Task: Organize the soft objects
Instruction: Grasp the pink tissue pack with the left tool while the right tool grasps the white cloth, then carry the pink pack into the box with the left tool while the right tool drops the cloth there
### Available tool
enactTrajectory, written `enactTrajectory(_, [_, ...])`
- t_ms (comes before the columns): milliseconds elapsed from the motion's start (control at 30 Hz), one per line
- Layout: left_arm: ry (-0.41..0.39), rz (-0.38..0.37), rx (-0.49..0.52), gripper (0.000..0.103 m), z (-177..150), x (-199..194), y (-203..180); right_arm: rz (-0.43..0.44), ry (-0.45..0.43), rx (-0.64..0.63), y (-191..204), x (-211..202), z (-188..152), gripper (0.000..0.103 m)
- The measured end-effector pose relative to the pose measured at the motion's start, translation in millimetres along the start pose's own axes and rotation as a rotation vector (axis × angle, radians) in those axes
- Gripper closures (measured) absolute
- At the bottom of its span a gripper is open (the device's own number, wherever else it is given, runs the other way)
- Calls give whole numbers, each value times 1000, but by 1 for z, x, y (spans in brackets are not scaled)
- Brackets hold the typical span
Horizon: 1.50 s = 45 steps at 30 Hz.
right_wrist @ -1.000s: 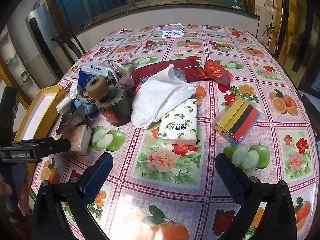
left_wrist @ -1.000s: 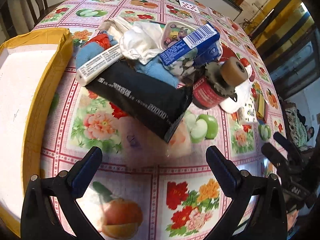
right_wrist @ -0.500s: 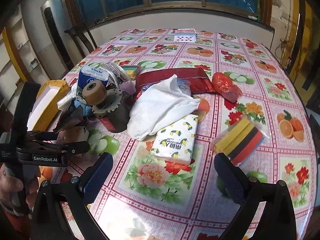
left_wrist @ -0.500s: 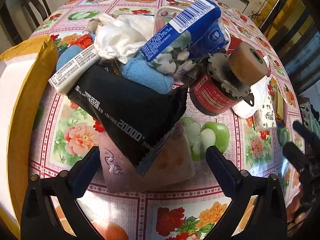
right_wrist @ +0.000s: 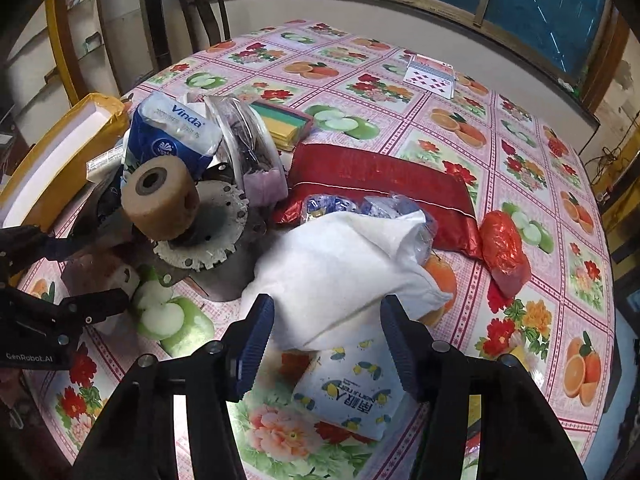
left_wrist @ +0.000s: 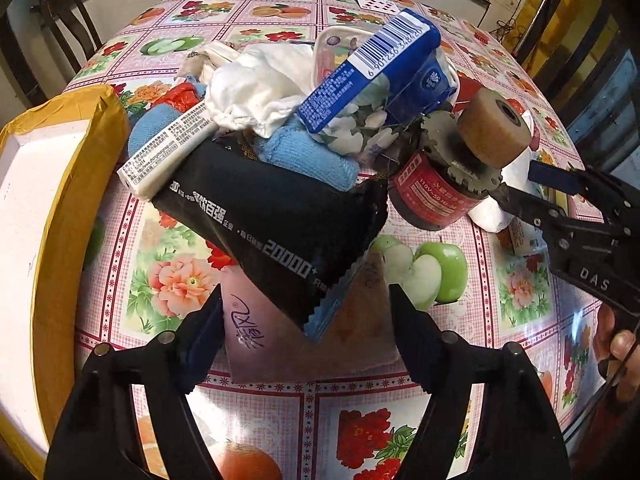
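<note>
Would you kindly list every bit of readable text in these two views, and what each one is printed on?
"Vinda": blue tissue pack.
"6 901236 348420": barcode on that blue tissue pack.
"20000+": black pouch; its Chinese characters are only partly legible.
"110V~50 Hz": red label of the motor.
"GenRobot.AI": left gripper.
"DAS": right gripper.
White tube print: too small.

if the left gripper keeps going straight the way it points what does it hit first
Most likely the pinkish translucent packet lying flat between the open fingers of the left gripper. Just beyond it, the corner of the black pouch overlaps that packet. Depth is hard to judge here.
</note>
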<state>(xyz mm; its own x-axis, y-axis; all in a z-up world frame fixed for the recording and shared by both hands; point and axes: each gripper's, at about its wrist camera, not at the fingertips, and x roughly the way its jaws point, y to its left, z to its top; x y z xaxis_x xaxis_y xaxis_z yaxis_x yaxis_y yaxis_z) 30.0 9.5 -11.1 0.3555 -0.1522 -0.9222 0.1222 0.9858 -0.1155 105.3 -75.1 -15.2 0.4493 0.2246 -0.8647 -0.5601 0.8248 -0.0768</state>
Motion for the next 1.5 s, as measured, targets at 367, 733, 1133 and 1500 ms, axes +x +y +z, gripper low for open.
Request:
enactTrajectory(367, [-6,-33,27,31,-16,-10,6,92,-22,111,-15,-8,-7,94])
enactTrajectory(733, [-63,-236,-39,33,-32,-60,39,223,-195,174,3,-91,-25,95])
enactTrajectory(1133, [-269,-47,-177,33,7,-139,158,435,-245,9,147,-97,69,95])
enactTrajectory(1500, [-155,136,-414,33,46,-49,264,424,-71,-35,258,20,154,95])
